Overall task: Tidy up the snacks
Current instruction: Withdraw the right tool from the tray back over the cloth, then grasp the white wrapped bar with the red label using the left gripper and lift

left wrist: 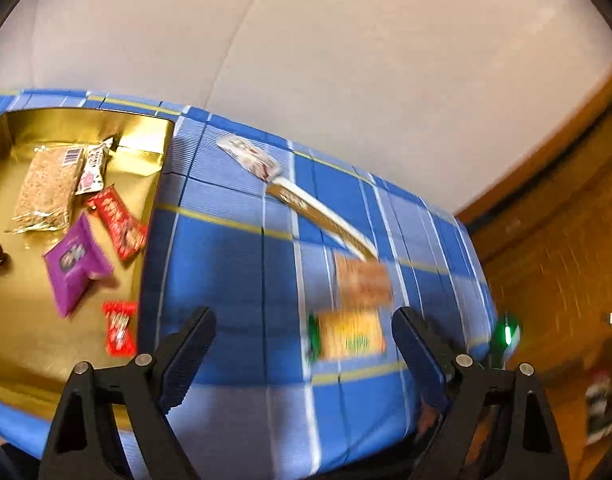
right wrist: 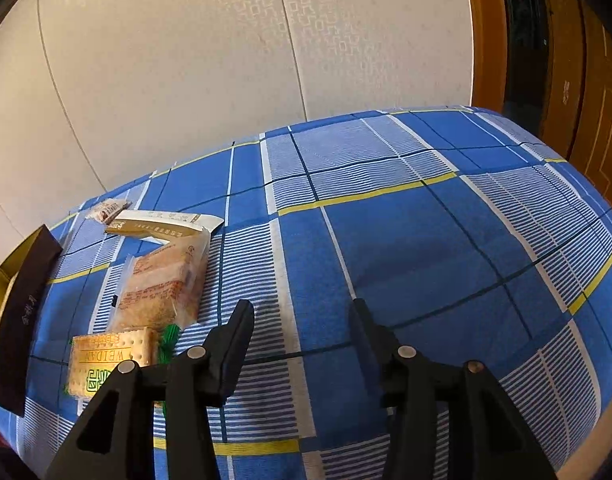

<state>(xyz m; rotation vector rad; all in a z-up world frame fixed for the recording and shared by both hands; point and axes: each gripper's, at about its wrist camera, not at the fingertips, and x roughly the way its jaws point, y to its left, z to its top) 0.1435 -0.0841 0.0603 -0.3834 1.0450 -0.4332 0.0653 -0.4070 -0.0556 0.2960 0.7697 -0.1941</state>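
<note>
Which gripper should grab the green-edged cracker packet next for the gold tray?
Probably left. The cracker packet lies between the open left gripper fingers, tray beside it. The right gripper, open, sits right of it.

Flat yellow-and-green wrapped cracker packet (right wrist: 110, 364), on the blue checked cloth: "WEIDAN…" in brown capitals, seen upside down, the word's end hidden; green characters below, illegible. Print on all other wrappers: too blurred to read.
</note>
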